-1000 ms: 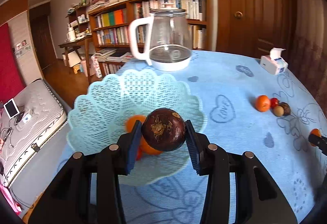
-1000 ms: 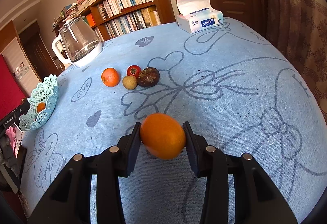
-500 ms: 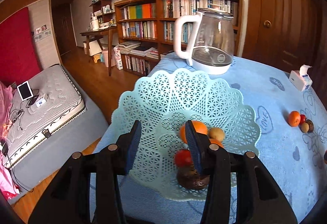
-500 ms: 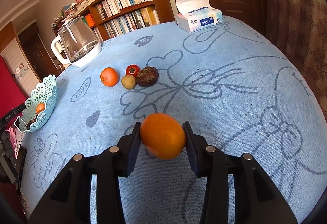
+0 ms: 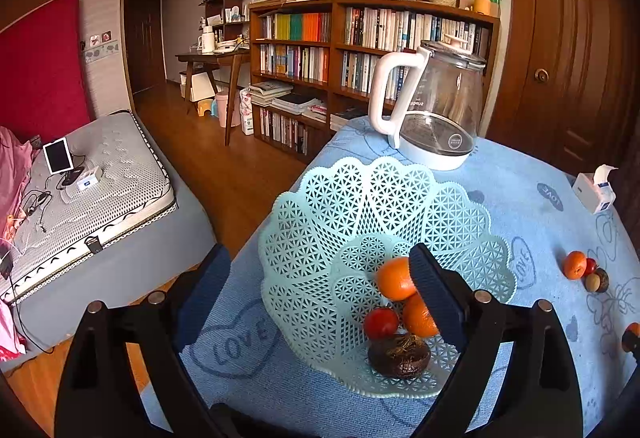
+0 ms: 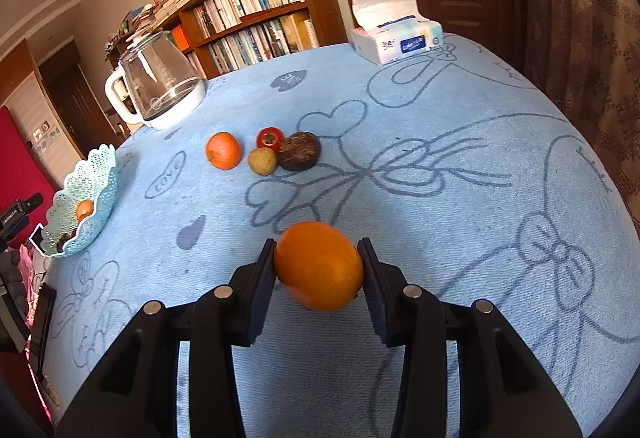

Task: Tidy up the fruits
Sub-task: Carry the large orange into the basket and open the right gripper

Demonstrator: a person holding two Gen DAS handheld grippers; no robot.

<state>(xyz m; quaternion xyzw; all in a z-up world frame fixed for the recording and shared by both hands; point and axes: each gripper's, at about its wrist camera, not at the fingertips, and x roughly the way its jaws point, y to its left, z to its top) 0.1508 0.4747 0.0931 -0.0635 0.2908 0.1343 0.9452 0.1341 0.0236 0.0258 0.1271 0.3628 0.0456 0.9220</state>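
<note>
Orange [image 6: 319, 265] clamped in right gripper [image 6: 319, 276]; left gripper [image 5: 320, 296] spread, empty, over basket [image 5: 320, 206] at table's edge: heavy drop-in could tip it.

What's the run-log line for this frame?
left gripper: open, empty, over basket | dark fruit: in basket | right gripper: shut on orange | four fruits left on table

i see mint lattice basket [image 5: 344, 206] | blue tablecloth [image 6: 440, 118], bow and heart outlines | orange fruit [image 6: 319, 265] | white-handled clear kettle [image 5: 436, 106]
</note>
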